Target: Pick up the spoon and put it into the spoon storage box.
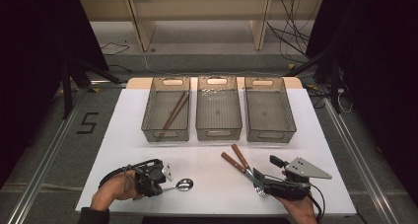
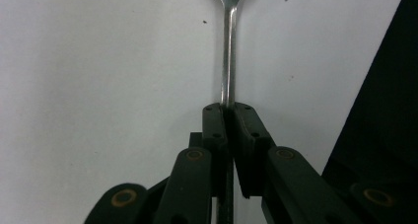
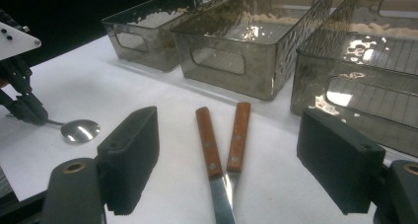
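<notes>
Left hand-held gripper [image 1: 165,184] is clamped on spoon [image 1: 181,185] handle, spoon lying on white table [image 1: 123,135] near front edge, bowl pointing right. Right hand-held gripper [image 3: 226,169] spread wide, jaws either side of two wood-handled utensils [image 3: 224,145] lying w/ blades crossed. Three clear bins [image 1: 218,114] in a row behind; left one holds chopsticks [image 1: 173,114].
</notes>
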Demonstrator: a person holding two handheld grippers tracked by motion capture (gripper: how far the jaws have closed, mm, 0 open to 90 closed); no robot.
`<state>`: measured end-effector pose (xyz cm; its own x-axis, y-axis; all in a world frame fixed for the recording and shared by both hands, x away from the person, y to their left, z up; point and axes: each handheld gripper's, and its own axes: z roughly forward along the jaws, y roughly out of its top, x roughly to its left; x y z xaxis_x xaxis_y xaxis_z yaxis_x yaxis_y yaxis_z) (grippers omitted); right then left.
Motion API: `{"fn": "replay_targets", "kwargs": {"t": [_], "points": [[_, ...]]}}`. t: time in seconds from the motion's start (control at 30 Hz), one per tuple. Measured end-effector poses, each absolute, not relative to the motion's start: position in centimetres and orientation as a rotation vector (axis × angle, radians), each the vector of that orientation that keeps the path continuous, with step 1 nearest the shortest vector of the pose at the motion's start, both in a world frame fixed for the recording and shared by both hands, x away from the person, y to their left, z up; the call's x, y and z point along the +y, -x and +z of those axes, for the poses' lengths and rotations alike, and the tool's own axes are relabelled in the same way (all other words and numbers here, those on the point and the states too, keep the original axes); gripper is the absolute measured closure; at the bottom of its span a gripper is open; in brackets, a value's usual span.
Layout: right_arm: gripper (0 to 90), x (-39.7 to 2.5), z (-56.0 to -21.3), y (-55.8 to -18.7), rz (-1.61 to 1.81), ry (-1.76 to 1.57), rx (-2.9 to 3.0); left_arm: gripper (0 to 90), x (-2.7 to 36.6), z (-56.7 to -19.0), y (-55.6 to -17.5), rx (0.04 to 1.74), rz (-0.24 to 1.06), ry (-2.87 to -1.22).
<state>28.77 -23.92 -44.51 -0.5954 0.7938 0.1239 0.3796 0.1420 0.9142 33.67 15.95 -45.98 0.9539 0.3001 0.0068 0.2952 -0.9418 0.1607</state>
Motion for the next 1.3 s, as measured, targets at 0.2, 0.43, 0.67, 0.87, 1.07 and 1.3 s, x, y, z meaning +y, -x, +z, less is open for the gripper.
{"fn": "replay_targets", "kwargs": {"t": [0.2,0.43,0.67,0.87,1.07,1.3], "points": [[24.8,-23.9,-44.5,-28.8,1.446,-1.127,2.033,83.9,16.1,-45.7,-34.1,0.498,0.099,-2.897],[24.8,-23.9,-44.5,-28.8,1.443,-1.126,2.036,83.9,16.0,-44.5,-34.6,0.619,0.16,-2.779],[24.8,-23.9,-44.6,-28.8,1.444,-1.129,2.035,84.0,15.6,-43.9,-35.3,0.687,0.192,-2.709],[24.8,-23.9,-44.6,-28.8,1.442,-1.128,2.036,84.0,15.1,-43.2,-35.8,0.714,0.209,-2.679],[24.8,-23.9,-44.6,-28.8,1.442,-1.129,2.035,84.0,14.9,-42.7,-36.5,0.742,0.234,-2.633],[24.8,-23.9,-44.6,-28.8,1.444,-1.134,2.036,84.0,14.6,-42.1,-37.3,0.748,0.222,-2.606]]}}
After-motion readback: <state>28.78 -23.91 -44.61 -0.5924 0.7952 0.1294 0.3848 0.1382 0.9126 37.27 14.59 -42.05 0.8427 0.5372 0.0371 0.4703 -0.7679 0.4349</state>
